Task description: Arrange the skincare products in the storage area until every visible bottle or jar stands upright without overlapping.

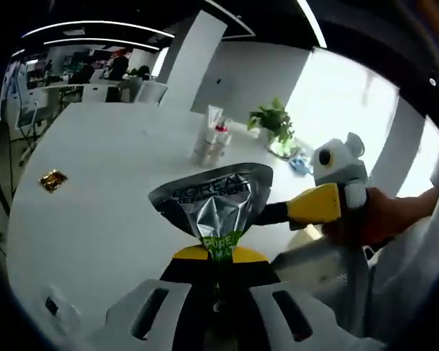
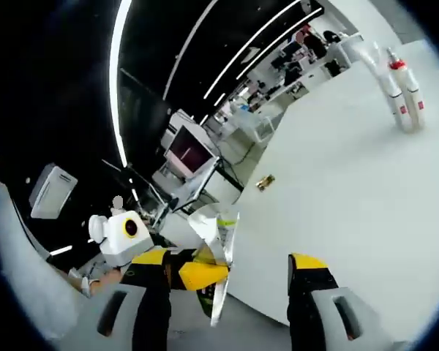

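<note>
Silver tube [image 1: 214, 205] up in the air, crimped end fanned toward the lens, well above the desk [image 1: 110, 183]. The left hand-held gripper [image 1: 218, 267] has it clenched by the green-lettered lower part, jaws pinched tight on it, so the tube sits clear of the surface where it can be turned the right way up. In the right gripper view the tube [image 2: 221, 252] shows edge-on, just beside the right hand-held gripper's [image 2: 238, 281] near jaw; those jaws stand wide apart, released, nothing between them. My read: the right one is coming in to steady or take the tube, though whether it touches I cannot tell. Further out, two white bottles with red caps [image 1: 212, 139] stand upright together near the far edge, beside a potted plant [image 1: 274, 124]. A small gold wrapper [image 1: 53, 179] lies alone on the desk, well apart.
</note>
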The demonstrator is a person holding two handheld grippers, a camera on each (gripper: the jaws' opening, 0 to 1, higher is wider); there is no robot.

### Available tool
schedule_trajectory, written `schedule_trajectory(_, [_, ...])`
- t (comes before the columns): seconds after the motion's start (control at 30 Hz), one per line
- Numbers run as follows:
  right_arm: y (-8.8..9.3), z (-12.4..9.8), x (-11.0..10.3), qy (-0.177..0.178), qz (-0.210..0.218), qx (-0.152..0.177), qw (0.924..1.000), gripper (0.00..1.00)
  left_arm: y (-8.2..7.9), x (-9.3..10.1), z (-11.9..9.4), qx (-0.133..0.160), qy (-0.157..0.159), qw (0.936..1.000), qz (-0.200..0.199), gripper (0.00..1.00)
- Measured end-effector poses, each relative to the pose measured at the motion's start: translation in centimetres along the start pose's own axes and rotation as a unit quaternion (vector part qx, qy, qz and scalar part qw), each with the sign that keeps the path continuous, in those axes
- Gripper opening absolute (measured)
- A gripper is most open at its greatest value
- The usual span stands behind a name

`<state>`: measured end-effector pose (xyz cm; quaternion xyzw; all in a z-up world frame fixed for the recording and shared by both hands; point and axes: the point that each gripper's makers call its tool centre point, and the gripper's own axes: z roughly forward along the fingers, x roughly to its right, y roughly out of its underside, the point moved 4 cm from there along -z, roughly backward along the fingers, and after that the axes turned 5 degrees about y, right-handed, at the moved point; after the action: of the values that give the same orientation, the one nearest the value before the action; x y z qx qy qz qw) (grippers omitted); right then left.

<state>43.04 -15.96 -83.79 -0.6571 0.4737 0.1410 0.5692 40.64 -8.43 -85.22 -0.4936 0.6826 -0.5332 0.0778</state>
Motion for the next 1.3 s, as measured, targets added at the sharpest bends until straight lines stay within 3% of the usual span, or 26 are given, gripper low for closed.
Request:
schedule_trajectory(0.07, [-0.4,0.6,-0.3,-0.005,0.03,0.007,0.9995,0.5,-0.2,0.6,0.0,0.0,-0.001,1.0,0.007,0.02])
schedule_trajectory(0.2, [-0.7,1.2,-0.6,-0.012,0.048,0.004,0.9988,0.4,-0.6,1.6,0.1,-0.007,-0.001,0.9995,0.032,0.02])
schedule_trajectory(0.33, [-0.9,1.1,-1.4,-0.032,0.064,0.011,0.9973,0.13,-0.5,2.0,0.3,-0.025,-0.014,0.9975,0.064,0.03])
schedule_trajectory(0.37, [-0.8,1.1,-1.1,-0.013,0.061,0.012,0.998,0.13,-0.5,2.0,0.3,-0.028,-0.019,0.9963,0.079,0.03])
schedule_trajectory(0.63, [-0.7,0.7,-1.1,-0.019,0.038,-0.003,0.9991,0.06,-0.4,2.0,0.1,-0.027,-0.024,0.9945,0.098,0.13])
schedule_trajectory(0.93, [-2.1,-0.2,-0.5,-0.039,0.024,-0.007,0.9989,0.01,-1.3,0.7,-0.7,0.012,-0.032,0.9977,0.06,0.49])
schedule_trajectory(1.0, [-2.6,-0.5,-0.8,-0.059,0.015,-0.011,0.9981,0.01,-1.7,0.5,-0.7,0.02,-0.025,0.9977,0.059,0.55])
schedule_trajectory(1.1, [-2.9,-1.2,-1.7,-0.11,-0.018,-0.03,0.9934,0.0,-1.7,1.9,0.0,0.028,0.069,0.9971,-0.017,0.52])
schedule_trajectory(1.17, [-3.2,-1.6,-2.1,-0.133,-0.023,-0.034,0.9902,0.0,-1.5,2.8,0.1,0.03,0.141,0.9854,-0.091,0.43])
schedule_trajectory(1.23, [-3.2,-2.1,-2.4,-0.16,-0.021,-0.045,0.9858,0.0,-1.8,3.9,-0.1,0.046,0.211,0.9603,-0.177,0.35])
schedule_trajectory(1.27, [-3.2,-2.3,-2.5,-0.171,-0.017,-0.052,0.9837,0.0,-1.9,4.1,-0.2,0.049,0.219,0.9573,-0.182,0.34])
schedule_trajectory(1.3, [-3.2,-2.6,-2.6,-0.186,-0.004,-0.06,0.9806,0.0,-1.8,4.6,-0.3,0.048,0.245,0.9472,-0.201,0.32])
